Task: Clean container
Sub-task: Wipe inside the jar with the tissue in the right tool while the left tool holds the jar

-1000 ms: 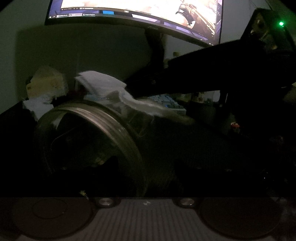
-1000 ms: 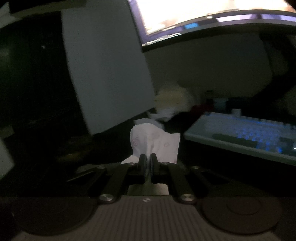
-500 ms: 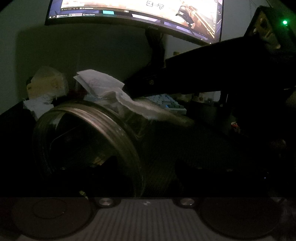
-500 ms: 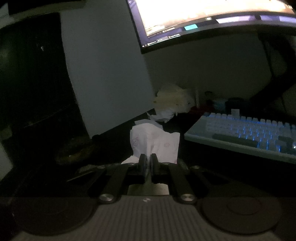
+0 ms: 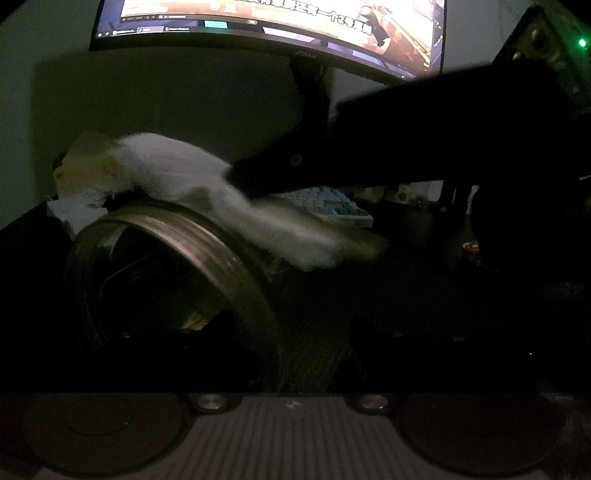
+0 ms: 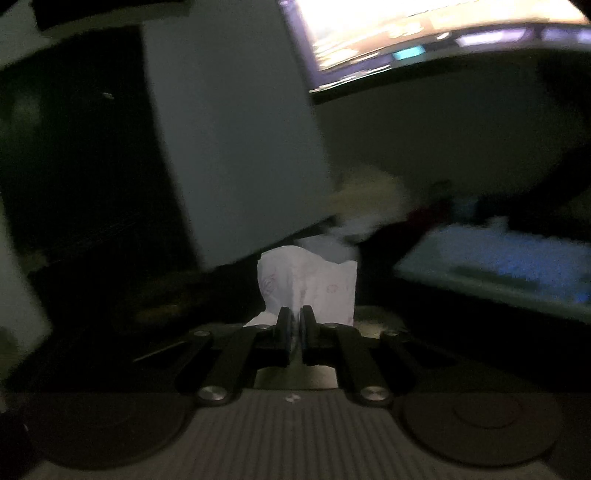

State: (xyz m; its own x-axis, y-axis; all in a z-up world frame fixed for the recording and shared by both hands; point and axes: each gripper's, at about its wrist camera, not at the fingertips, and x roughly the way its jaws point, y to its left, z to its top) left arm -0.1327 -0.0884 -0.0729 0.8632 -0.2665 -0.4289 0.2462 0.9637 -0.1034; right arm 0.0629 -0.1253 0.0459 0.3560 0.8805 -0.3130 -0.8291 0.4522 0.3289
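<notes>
A glass jar (image 5: 207,251) lies on its side close to the left wrist camera, its threaded mouth turned to the left. My left gripper (image 5: 258,332) is around it; its fingers are lost in the dark. From the right, my right gripper (image 5: 240,177) reaches over the jar, shut on a white tissue (image 5: 192,177) that drapes blurred across the jar's upper side. In the right wrist view the right gripper (image 6: 295,325) pinches that printed tissue (image 6: 310,280), which stands up above the fingertips.
The room is dark. A lit monitor (image 5: 280,26) hangs over the desk, with a backlit keyboard (image 6: 517,266) to the right. Crumpled yellowish paper (image 5: 88,166) lies behind the jar. A pale flat panel (image 6: 236,129) stands at the left in the right wrist view.
The right gripper has swept the tissue leftward over the jar's top, and both now frames show motion blur. The jar has stayed in place in the left wrist view.
</notes>
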